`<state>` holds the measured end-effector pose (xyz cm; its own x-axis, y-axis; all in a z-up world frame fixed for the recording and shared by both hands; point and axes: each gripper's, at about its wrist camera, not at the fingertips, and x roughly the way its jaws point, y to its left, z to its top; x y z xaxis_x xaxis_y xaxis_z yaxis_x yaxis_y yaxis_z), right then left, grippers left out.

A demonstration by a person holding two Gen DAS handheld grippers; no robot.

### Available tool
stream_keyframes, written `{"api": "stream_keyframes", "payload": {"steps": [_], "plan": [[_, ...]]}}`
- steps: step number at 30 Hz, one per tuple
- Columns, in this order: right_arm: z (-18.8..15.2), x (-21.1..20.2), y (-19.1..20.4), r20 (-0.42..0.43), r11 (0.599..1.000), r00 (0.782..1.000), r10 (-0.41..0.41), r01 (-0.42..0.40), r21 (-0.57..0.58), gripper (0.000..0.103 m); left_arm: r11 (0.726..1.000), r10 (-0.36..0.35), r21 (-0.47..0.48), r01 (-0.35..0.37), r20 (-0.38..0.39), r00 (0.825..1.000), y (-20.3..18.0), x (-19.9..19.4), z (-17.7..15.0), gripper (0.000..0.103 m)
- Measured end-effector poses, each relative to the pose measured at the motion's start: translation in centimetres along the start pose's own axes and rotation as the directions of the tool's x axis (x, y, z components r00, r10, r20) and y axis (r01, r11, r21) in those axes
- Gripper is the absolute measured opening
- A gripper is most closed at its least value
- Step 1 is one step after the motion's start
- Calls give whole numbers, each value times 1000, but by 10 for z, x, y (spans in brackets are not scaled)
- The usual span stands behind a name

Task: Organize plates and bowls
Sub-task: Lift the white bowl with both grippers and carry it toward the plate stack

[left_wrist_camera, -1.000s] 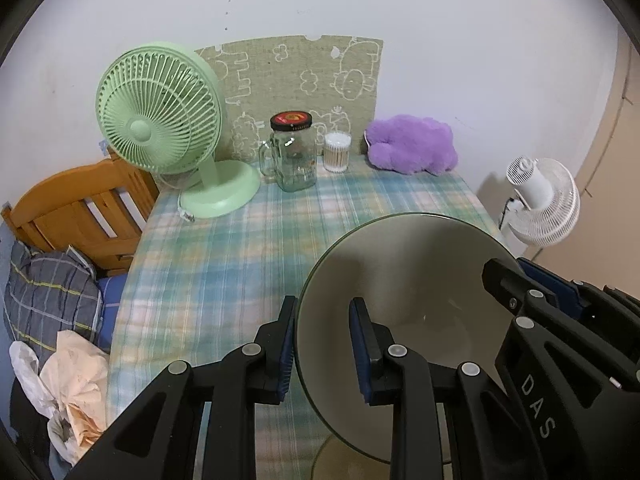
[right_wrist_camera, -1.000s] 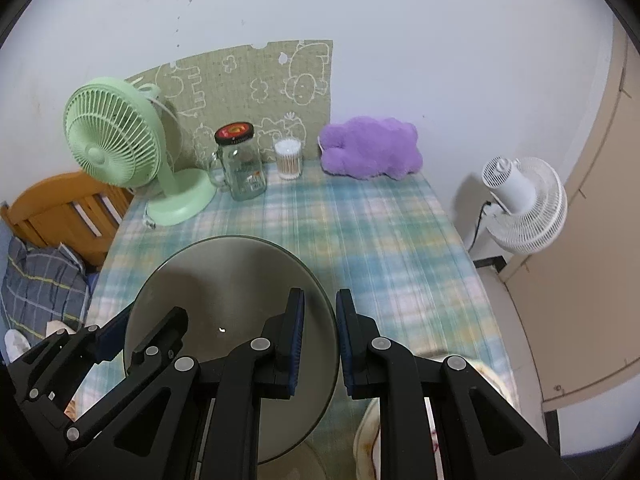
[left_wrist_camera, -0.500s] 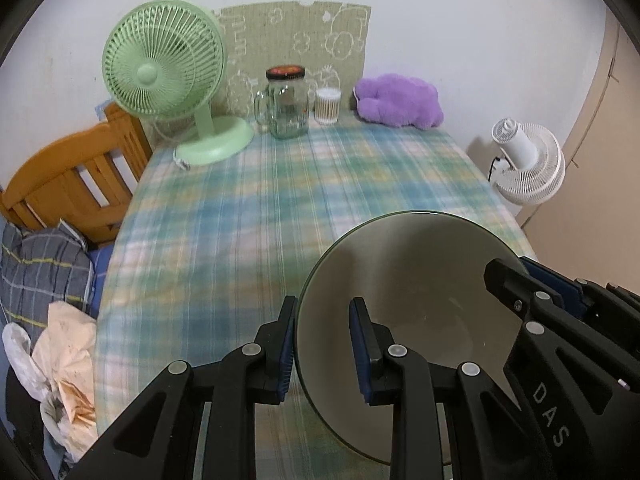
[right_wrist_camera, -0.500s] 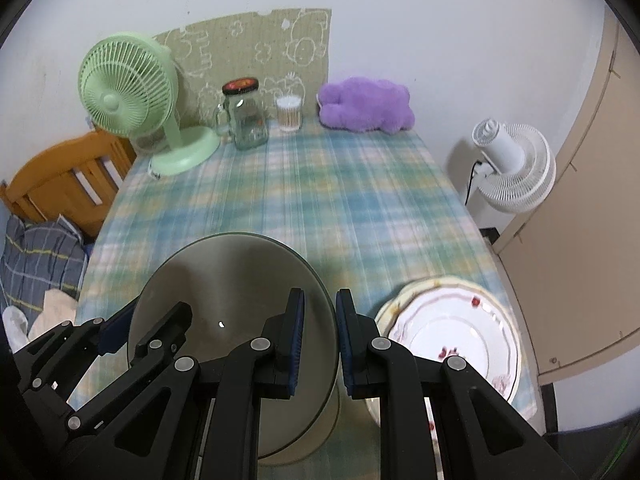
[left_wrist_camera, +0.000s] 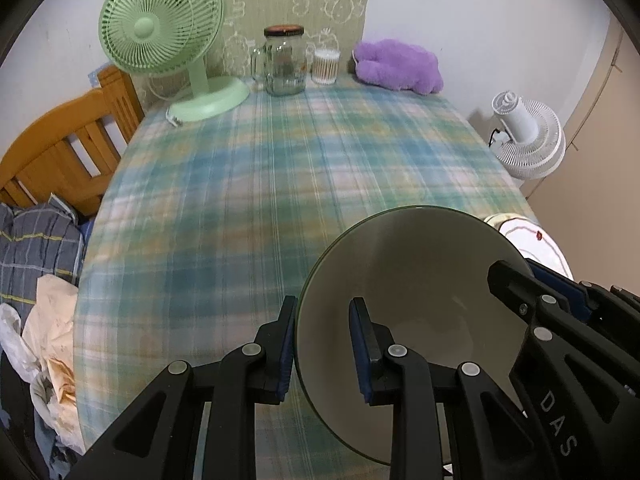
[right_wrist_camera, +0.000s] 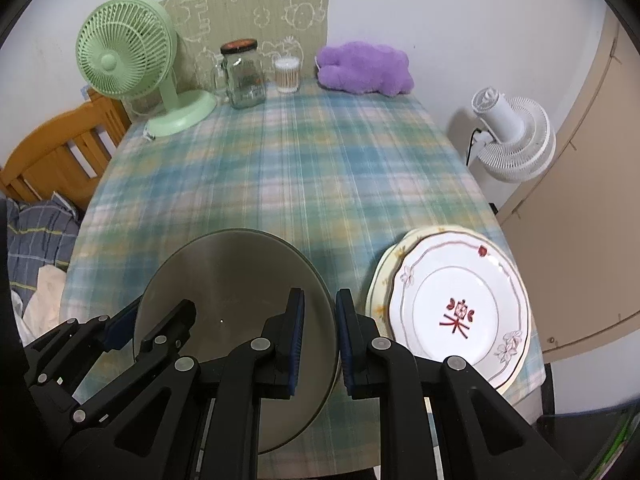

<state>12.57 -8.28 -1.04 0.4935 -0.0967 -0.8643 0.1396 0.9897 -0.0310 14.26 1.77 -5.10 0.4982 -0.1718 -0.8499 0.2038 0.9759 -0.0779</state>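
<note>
A large grey-green bowl (left_wrist_camera: 420, 280) hangs over the near part of the checked table, held between both grippers. My left gripper (left_wrist_camera: 324, 344) is shut on its left rim, one pad inside and one outside. My right gripper (right_wrist_camera: 320, 340) is shut on the opposite rim of the bowl (right_wrist_camera: 232, 280). Each gripper shows in the other's view: the right gripper (left_wrist_camera: 540, 292) and the left gripper (right_wrist_camera: 132, 328). A stack of white patterned plates (right_wrist_camera: 456, 308) lies on the table just right of the bowl; only its edge (left_wrist_camera: 532, 240) shows in the left wrist view.
At the table's far end stand a green fan (left_wrist_camera: 160, 28), a glass jar (left_wrist_camera: 284, 60), a cup of cotton swabs (left_wrist_camera: 326, 66) and a purple plush (left_wrist_camera: 400, 66). A wooden chair (left_wrist_camera: 60, 152) is at the left, a white floor fan (right_wrist_camera: 508, 136) at the right.
Both grippers came down and tilted toward the table with the bowl still clamped. The plate stack has come into view at the right. The far objects sit higher in the frames.
</note>
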Motion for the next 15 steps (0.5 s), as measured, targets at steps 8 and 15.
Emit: {"api": "stream_keyframes", "payload": {"steps": [8,15], "plan": [[-3,10,2,-18,1000,1000,-9,8,-24,20,1000,6,-14,-7,-32,999,0,13,-3,24],[-3,20,-1,-42,1000,999,-18,17,-25,20,1000,9,-8,-10,-58,998,-5,23,-3,24]]}}
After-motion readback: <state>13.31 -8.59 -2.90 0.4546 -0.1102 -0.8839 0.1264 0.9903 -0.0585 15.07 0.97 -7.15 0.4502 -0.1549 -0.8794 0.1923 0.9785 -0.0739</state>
